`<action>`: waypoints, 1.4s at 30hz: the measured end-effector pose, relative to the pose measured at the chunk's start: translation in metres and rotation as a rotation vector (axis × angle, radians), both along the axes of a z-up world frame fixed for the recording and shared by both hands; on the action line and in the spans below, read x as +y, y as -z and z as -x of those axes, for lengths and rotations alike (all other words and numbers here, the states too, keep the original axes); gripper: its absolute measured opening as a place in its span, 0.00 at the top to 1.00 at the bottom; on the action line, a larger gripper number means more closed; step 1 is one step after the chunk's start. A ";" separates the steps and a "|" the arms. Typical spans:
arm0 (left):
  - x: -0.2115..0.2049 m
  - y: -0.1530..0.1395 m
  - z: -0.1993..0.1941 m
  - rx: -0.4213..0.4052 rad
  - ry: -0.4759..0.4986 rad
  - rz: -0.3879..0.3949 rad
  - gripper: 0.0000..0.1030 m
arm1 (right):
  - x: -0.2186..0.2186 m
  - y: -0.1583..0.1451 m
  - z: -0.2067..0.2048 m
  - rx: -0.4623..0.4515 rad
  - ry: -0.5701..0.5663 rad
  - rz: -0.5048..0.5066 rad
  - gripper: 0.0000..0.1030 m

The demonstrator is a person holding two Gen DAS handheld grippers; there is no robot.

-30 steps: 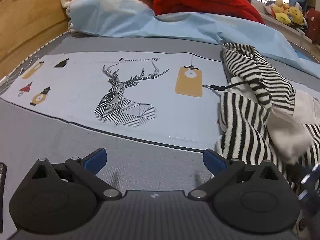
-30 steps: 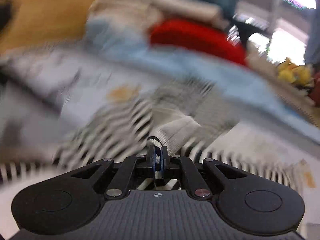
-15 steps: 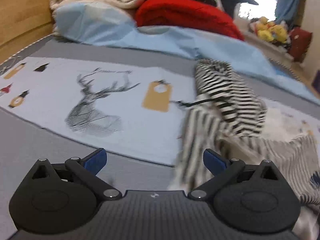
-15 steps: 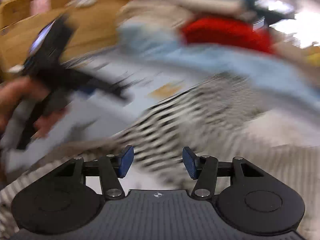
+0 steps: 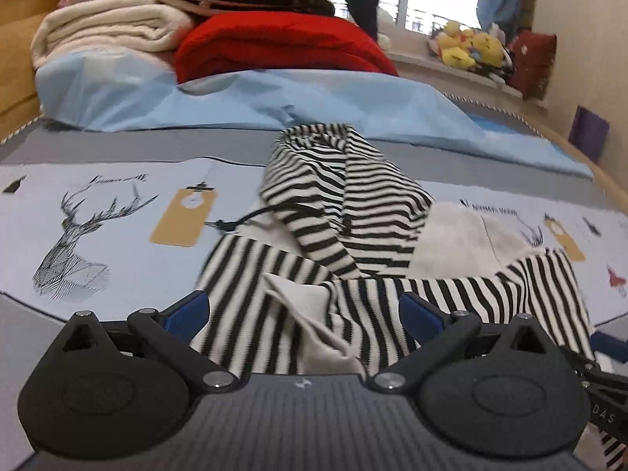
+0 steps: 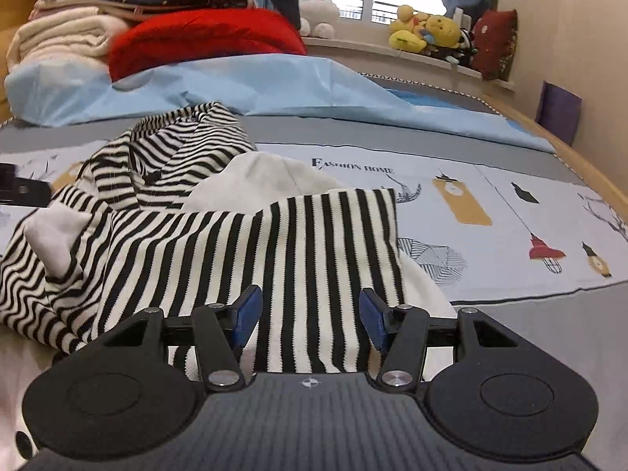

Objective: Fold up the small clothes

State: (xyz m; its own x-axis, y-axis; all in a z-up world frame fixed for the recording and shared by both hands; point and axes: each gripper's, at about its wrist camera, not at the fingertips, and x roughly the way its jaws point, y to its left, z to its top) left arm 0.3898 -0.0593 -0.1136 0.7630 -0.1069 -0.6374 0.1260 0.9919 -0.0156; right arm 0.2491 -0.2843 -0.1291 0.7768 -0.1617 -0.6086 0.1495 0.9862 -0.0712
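Note:
A black-and-white striped garment with white lining (image 5: 345,212) lies crumpled on the printed bed sheet (image 5: 117,227). It also shows in the right wrist view (image 6: 219,243). My left gripper (image 5: 302,314) is open, its blue pads either side of the garment's near left edge. My right gripper (image 6: 308,316) is open, its pads either side of a flat striped panel at the garment's near right. Neither holds the cloth.
Folded cream blankets (image 5: 110,31), a red blanket (image 5: 282,47) and a light blue sheet (image 5: 274,98) are piled at the head of the bed. Plush toys (image 6: 428,31) sit on the window sill. A wooden bed edge (image 6: 588,172) runs along the right.
My right gripper let go of the garment's white edge, opened, and came down over the striped panel. My left gripper moved right, from bare sheet to the garment's left edge.

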 end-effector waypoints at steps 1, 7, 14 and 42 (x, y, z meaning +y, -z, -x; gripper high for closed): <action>-0.004 0.003 0.000 -0.004 0.005 -0.022 0.01 | 0.002 0.001 -0.002 0.000 -0.008 0.003 0.45; 0.003 0.033 -0.009 0.064 -0.017 -0.287 0.00 | 0.010 0.009 -0.012 0.038 -0.050 0.049 0.44; 0.105 0.048 -0.004 0.101 -0.097 -0.283 0.00 | -0.039 0.015 0.005 0.135 0.063 0.015 0.31; 0.050 0.085 0.051 -0.043 0.094 -0.073 0.00 | 0.021 0.053 0.029 0.020 0.032 -0.025 0.01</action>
